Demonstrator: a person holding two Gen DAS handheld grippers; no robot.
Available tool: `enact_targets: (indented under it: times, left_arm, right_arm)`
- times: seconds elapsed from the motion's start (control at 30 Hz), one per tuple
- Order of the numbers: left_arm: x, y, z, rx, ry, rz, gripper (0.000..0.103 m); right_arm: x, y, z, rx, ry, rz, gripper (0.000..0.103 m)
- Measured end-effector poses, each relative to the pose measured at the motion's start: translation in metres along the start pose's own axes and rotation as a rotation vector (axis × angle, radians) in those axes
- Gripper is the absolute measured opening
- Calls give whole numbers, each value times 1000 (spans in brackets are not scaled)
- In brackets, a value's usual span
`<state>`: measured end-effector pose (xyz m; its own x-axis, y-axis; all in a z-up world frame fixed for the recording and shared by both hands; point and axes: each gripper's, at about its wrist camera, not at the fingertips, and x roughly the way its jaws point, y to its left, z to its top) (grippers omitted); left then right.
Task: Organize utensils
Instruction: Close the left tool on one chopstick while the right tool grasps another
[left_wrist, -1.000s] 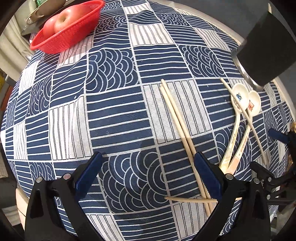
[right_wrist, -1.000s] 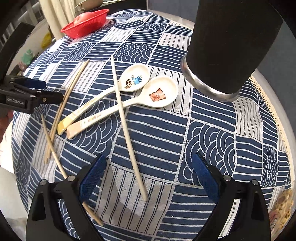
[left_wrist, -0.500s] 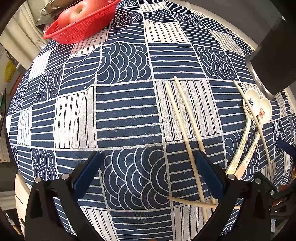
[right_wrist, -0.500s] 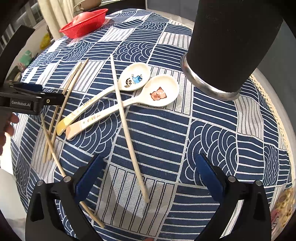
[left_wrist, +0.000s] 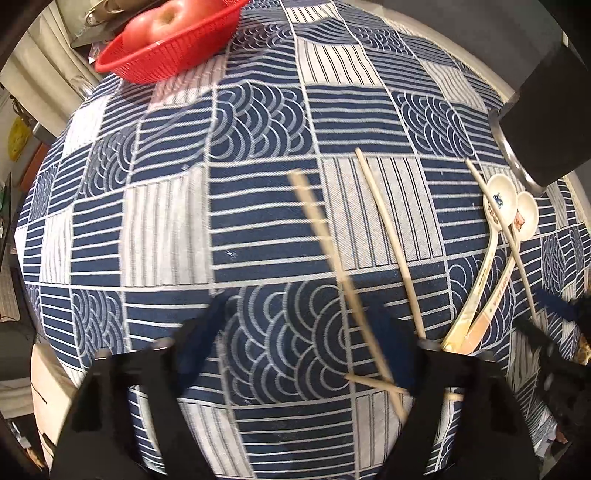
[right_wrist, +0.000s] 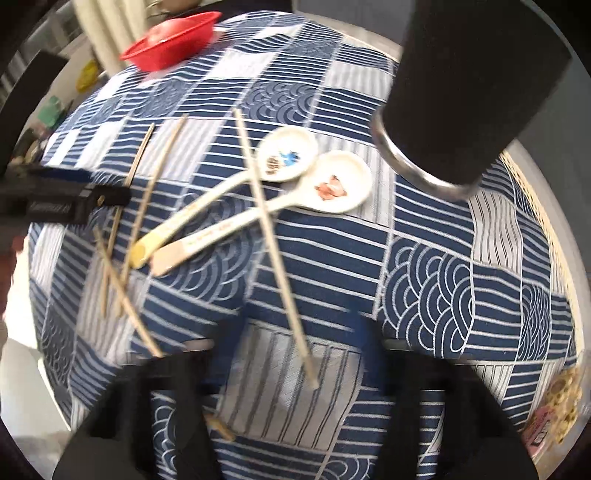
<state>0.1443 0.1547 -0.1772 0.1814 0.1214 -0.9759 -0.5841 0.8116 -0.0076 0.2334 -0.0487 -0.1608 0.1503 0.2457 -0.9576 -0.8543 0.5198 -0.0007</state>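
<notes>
Several wooden chopsticks lie on a blue-and-white patterned tablecloth. In the left wrist view my left gripper (left_wrist: 299, 332) is open, its jaws either side of one blurred chopstick (left_wrist: 332, 258); a second chopstick (left_wrist: 391, 243) lies to its right and a third (left_wrist: 373, 384) lies crosswise below. Two white ceramic spoons (left_wrist: 495, 229) lie at the right with a chopstick (left_wrist: 502, 236) over them. In the right wrist view my right gripper (right_wrist: 291, 343) is open over the near end of that chopstick (right_wrist: 273, 240), which crosses the spoons (right_wrist: 288, 155). The left gripper (right_wrist: 70, 199) shows at the left edge.
A tall black cylindrical holder with a metal base rim (right_wrist: 469, 85) stands at the back right, also in the left wrist view (left_wrist: 532, 92). A red basket with apples (left_wrist: 166, 48) sits at the far left edge of the table.
Both grippers have moved in closer to the chopsticks and both views are now blurred. The jaws stand closer together than before. One chopstick of the left pair has shifted left, away from its partner.
</notes>
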Motion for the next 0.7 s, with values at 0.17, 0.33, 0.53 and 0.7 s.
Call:
enact_targets:
  times: [0.17, 0.33, 0.53, 0.7]
  left_arm:
    - [-5, 30, 4, -61, 44, -106, 4]
    - [-5, 51, 6, -89, 64, -181, 4]
    - [-15, 76, 9, -103, 57, -162, 4]
    - [-28, 81, 12, -90, 25, -152, 4]
  right_arm:
    - [-3, -1, -5, 27, 13, -9, 5]
    - [-18, -18, -22, 121, -20, 47, 5]
    - [-39, -39, -39, 237, -84, 129, 5]
    - [-60, -43, -39, 252, -140, 123, 5]
